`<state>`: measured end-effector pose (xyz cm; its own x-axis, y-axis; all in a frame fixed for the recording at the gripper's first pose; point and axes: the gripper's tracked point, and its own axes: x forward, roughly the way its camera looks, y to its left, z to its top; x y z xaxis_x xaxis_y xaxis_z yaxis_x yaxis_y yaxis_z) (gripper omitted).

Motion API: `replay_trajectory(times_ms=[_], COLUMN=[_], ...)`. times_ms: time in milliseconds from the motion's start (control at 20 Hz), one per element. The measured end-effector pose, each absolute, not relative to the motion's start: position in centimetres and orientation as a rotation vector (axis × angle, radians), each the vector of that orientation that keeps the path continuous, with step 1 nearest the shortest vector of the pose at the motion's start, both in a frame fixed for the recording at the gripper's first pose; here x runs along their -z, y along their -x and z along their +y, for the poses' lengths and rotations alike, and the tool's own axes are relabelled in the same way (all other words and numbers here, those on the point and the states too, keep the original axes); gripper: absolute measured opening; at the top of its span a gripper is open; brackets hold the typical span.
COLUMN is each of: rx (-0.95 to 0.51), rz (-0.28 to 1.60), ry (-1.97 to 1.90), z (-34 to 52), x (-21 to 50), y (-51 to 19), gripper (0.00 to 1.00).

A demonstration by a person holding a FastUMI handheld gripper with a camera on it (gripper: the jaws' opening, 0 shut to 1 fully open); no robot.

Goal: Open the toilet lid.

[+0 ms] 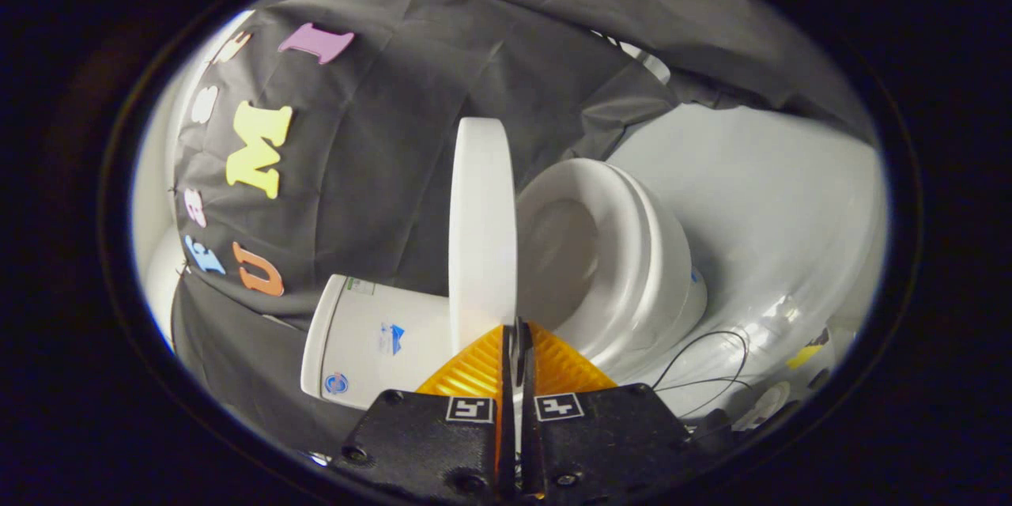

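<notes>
The white toilet appears turned on its side in the gripper view. Its lid (482,229) is lifted off the seat (613,253) and seen edge-on, standing between the open bowl (561,253) and the tank (371,332). My gripper (519,330) is shut, its fingertips close together at the near edge of the lid, touching or almost touching its rim. I see nothing held between the fingers. The seat ring lies down on the bowl.
Black cloth hangs behind the tank and around the toilet. A white floor (775,198) spreads beyond the bowl. Thin black cables (706,364) and some small objects lie on the floor beside the toilet's base.
</notes>
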<state>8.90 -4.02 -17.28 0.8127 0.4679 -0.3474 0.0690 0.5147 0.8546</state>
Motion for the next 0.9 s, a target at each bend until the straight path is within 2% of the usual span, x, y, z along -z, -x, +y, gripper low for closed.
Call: replay_trajectory(times_ms=[400,900], rx=[-0.27,-0.233], rz=[0.532,0.509], ry=[-0.878,-0.746], z=[-1.3,0.1], x=[12.5,10.7], y=[-8.2,-7.8], gripper=[0.06,0.06])
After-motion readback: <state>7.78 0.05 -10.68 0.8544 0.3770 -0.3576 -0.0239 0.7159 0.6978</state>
